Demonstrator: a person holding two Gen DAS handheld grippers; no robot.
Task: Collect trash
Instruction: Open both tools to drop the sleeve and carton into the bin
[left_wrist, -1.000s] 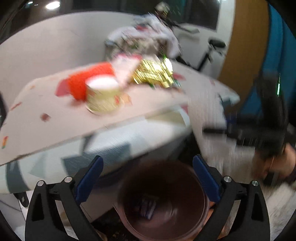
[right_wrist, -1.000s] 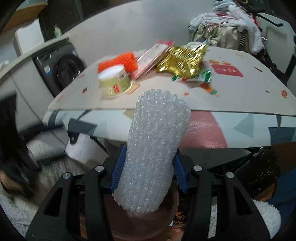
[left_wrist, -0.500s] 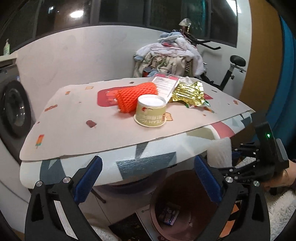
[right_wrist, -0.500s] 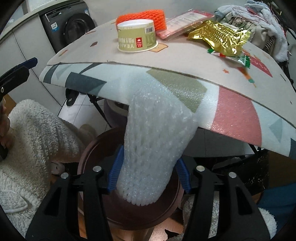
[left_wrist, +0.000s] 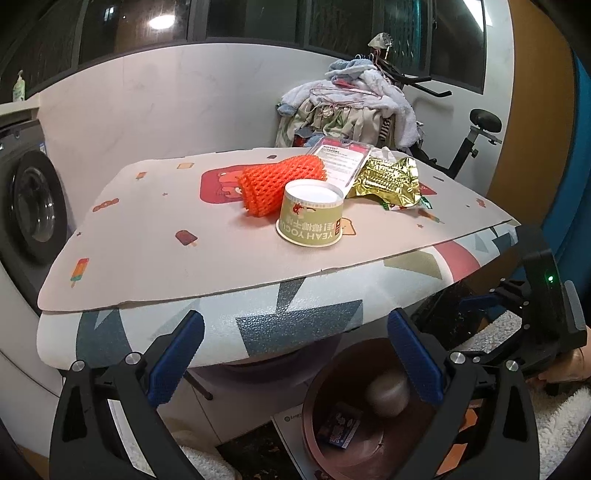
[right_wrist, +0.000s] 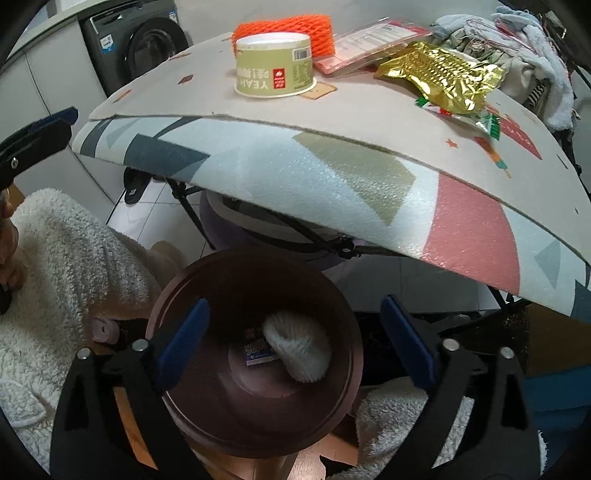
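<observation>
Right gripper (right_wrist: 293, 345) hangs over the brown bin (right_wrist: 255, 258), pointing steeply down. Jaws opening, now spread wide, nothing between the pads. White foam net (right_wrist: 299, 347) lies loose inside the bin, against its far-right inner wall, beside a small printed packet (right_wrist: 258, 352) on the bin floor. Bin stands on the floor under the table's near edge.

Left gripper (left_wrist: 295, 360) is open wide and empty, aimed at the table's near edge from lower down. Through it the bin (left_wrist: 332, 373) shows at lower right, the foam net (left_wrist: 386, 393) a blurred pale lump inside, the packet (left_wrist: 340, 434) below it.

Still on the table (left_wrist: 166, 258):
- yogurt cup (left_wrist: 310, 214), upside down, near the centre, closest to the near edge
- orange net (left_wrist: 282, 182), just behind the cup on its left side; whether they touch is unclear
- flat red-and-white package (left_wrist: 341, 160), toward the far edge, its corner under the gold wrapper
- gold wrapper (left_wrist: 389, 179), crumpled, toward the right edge
- a small green-and-red wrapper (left_wrist: 404, 205), partly under the gold one's near side

White fleece sleeve (right_wrist: 66, 266) at left in the right wrist view. Washing machine (left_wrist: 26, 206) left of the table; clothes heap (left_wrist: 351, 107) behind its far edge.
</observation>
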